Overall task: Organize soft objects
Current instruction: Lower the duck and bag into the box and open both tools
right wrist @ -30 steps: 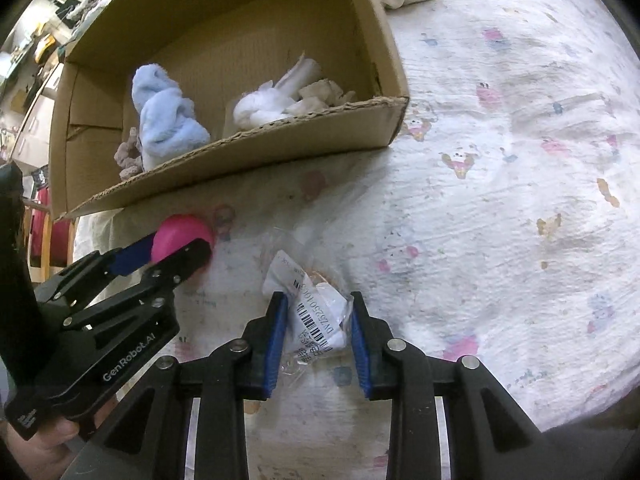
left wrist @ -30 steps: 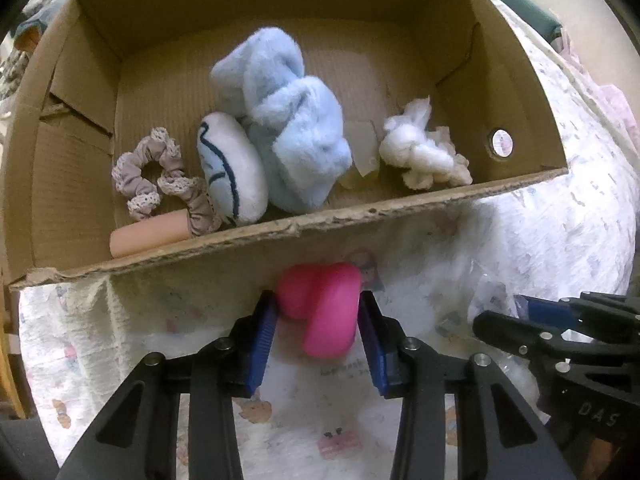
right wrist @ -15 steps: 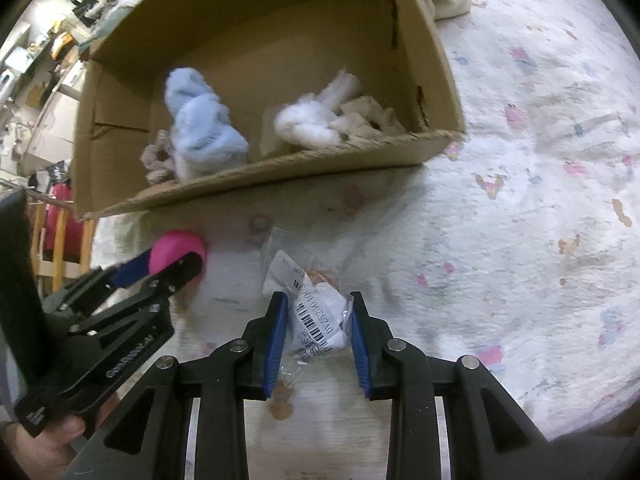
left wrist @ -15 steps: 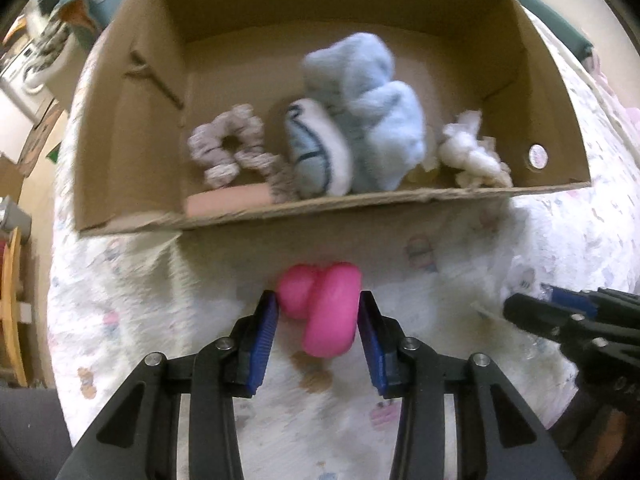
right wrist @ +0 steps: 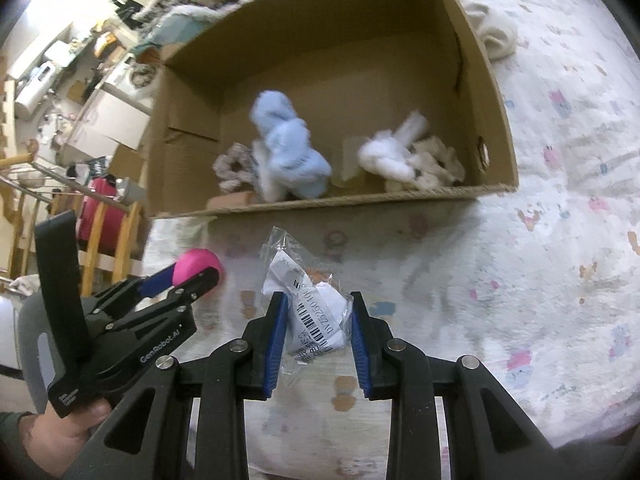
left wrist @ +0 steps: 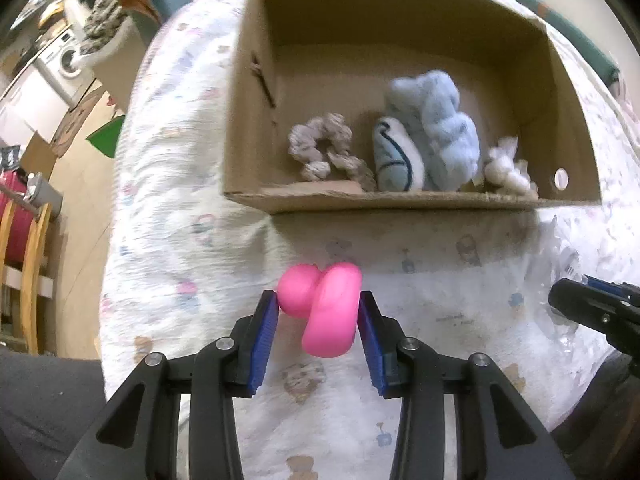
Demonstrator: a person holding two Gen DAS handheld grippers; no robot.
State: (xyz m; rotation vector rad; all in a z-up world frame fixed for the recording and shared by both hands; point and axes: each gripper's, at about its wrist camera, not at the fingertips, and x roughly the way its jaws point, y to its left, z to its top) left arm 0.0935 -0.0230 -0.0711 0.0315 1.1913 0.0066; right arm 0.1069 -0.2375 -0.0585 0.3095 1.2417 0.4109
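Note:
My left gripper (left wrist: 319, 312) is shut on a pink soft toy (left wrist: 328, 312) and holds it above the bedspread, short of the cardboard box (left wrist: 400, 202). It also shows in the right wrist view (right wrist: 192, 276). My right gripper (right wrist: 320, 320) is shut on a clear plastic packet with a white item and barcode label (right wrist: 316, 312). Inside the box lie a beige scrunchie (left wrist: 320, 152), a white-and-blue plush (left wrist: 394, 164), a light blue fluffy plush (left wrist: 440, 128) and a white rope toy (left wrist: 506, 168).
The box (right wrist: 440, 196) stands on a patterned white bedspread (right wrist: 560, 240). A cream cloth (right wrist: 496, 36) lies beyond the box's right side. Left of the bed are a wooden chair (left wrist: 28, 280), a washing machine (left wrist: 60, 64) and room clutter.
Both grippers have risen and drawn back from the box, keeping their objects. The box now looks farther and more to the right in the left wrist view.

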